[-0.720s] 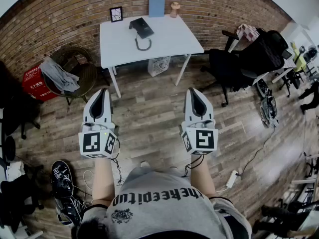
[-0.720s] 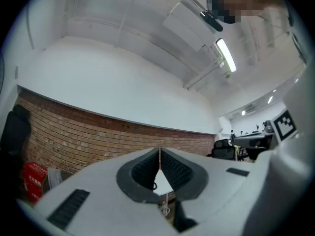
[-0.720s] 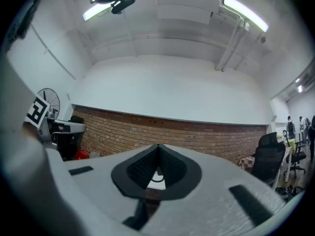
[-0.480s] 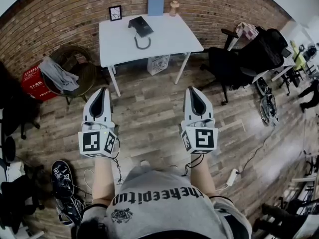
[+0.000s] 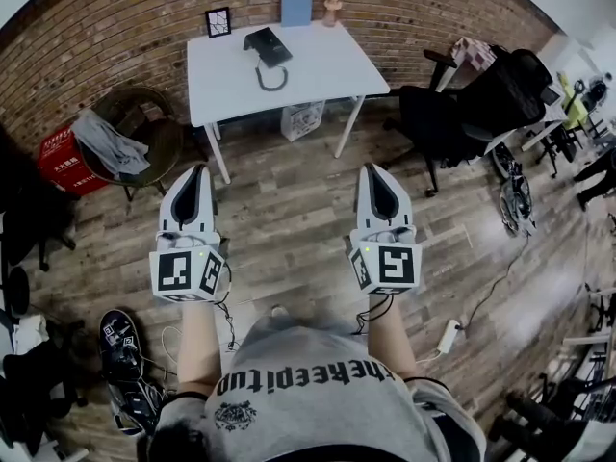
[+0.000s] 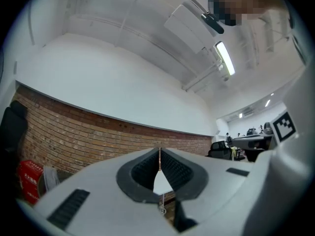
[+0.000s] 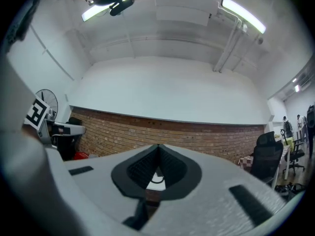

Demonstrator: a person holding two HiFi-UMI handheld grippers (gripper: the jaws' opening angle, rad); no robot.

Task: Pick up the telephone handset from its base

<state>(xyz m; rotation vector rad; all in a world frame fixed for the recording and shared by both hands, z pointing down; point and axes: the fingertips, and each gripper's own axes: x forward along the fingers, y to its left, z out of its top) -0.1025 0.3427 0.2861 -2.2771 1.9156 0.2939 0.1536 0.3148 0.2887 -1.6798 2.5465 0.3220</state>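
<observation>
A black telephone [image 5: 268,44] with its handset on the base lies on a white table [image 5: 318,73] by the brick wall, far ahead in the head view; its dark cord [image 5: 270,77] loops toward the table's front. My left gripper [image 5: 192,170] and right gripper [image 5: 376,168] are held side by side over the wooden floor, well short of the table. Both are shut with nothing between their jaws. In the left gripper view the left gripper [image 6: 159,149] points at the wall; in the right gripper view the right gripper [image 7: 158,145] frames a bit of the table and cord [image 7: 157,179].
On the table also stand a small framed picture [image 5: 218,21], a blue panel [image 5: 296,7] and a small figurine [image 5: 332,10]. A round chair with grey cloth [image 5: 123,142] and a red box [image 5: 60,160] sit left; black office chairs [image 5: 462,114] right. Cables and a power strip [image 5: 447,337] lie on the floor.
The table and phone have slid slightly up and away in the head view, as the view shifts; both grippers hold their places and stay shut.
</observation>
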